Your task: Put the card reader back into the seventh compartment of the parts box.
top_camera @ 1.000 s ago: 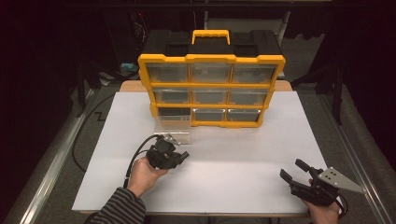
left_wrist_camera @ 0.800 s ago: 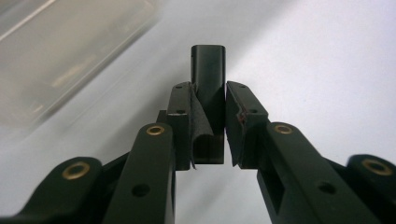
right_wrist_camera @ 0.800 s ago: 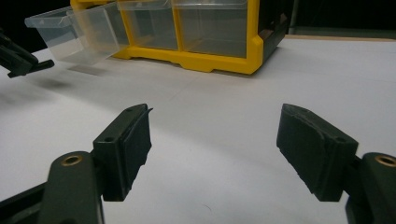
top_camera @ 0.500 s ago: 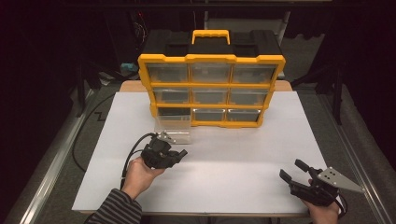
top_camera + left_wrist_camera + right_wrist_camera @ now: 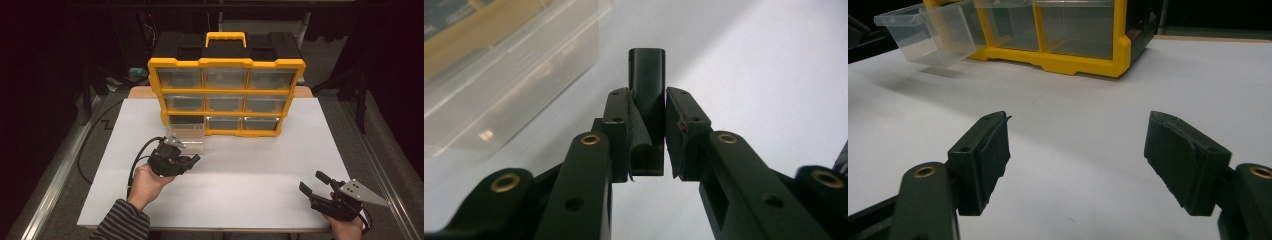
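Observation:
My left gripper (image 5: 192, 160) hovers above the white table, just in front of a clear drawer (image 5: 187, 137) pulled out of the bottom-left slot of a yellow and black organizer (image 5: 226, 95). In the left gripper view my left gripper (image 5: 647, 102) is shut on a small black rectangular part (image 5: 647, 70) that sticks out past the pads, with the clear drawer (image 5: 499, 75) close on its left. My right gripper (image 5: 315, 182) rests near the table's front right corner; in the right gripper view my right gripper (image 5: 1078, 145) is open with nothing between its pads.
The organizer (image 5: 1073, 50) stands at the back of the white table (image 5: 250, 165), its other clear drawers pushed in. A black cable (image 5: 137, 160) loops from the left gripper. Metal rails run along both sides of the table.
My left gripper has lifted a little off the table with the black part in it. The right gripper has stayed where it was.

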A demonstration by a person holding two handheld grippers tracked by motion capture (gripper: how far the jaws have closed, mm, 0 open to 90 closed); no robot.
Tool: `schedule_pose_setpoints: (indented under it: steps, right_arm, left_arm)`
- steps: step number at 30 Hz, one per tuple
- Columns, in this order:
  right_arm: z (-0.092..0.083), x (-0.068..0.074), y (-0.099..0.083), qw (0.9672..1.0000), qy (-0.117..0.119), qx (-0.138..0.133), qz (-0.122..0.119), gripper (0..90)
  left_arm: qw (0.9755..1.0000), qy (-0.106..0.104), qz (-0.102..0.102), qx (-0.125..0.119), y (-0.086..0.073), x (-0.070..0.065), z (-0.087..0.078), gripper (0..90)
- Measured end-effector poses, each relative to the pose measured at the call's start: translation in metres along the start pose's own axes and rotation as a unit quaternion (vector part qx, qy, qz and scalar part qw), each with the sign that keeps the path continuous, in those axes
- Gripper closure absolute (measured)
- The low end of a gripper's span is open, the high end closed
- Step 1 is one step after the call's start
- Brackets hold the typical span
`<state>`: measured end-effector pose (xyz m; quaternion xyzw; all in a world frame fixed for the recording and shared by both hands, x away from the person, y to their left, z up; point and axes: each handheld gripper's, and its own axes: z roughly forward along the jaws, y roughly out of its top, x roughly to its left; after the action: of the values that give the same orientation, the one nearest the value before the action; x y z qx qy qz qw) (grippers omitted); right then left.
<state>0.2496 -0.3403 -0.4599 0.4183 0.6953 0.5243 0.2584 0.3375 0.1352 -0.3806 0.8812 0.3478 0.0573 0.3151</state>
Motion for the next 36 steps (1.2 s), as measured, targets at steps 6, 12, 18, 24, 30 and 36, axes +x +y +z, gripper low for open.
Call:
schedule_pose_setpoints:
  steps: [6, 12, 18, 24, 30, 36]
  right_arm:
    - [0.0, 0.0, 0.0, 1.0, -0.002, 0.001, 0.001, 26.8]
    - [0.001, 0.0, 0.0, 1.0, -0.002, 0.002, 0.001, 26.8]
    - [0.0, 0.0, 0.0, 1.0, -0.003, 0.002, 0.002, 26.8]
    - [0.0, 0.0, 0.0, 1.0, -0.001, 0.001, 0.001, 26.9]
    - [0.001, 0.0, 0.0, 1.0, -0.005, 0.003, 0.0, 26.9]
    - [0.001, 0.0, 0.0, 1.0, -0.003, 0.002, 0.002, 26.9]
  left_arm:
    - [1.0, 0.003, 0.003, -0.005, 0.006, 0.002, -0.007, 73.2]
    - [1.0, 0.007, 0.002, -0.006, 0.014, 0.006, -0.01, 73.2]
    - [0.9998, 0.011, -0.005, -0.013, 0.02, 0.01, -0.013, 73.2]
    - [0.9998, 0.011, -0.008, -0.012, 0.024, 0.014, -0.013, 73.2]
    - [0.9997, 0.012, -0.015, -0.017, 0.028, 0.021, -0.013, 73.2]
    - [0.9995, 0.025, -0.012, -0.015, 0.039, 0.025, -0.015, 73.2]
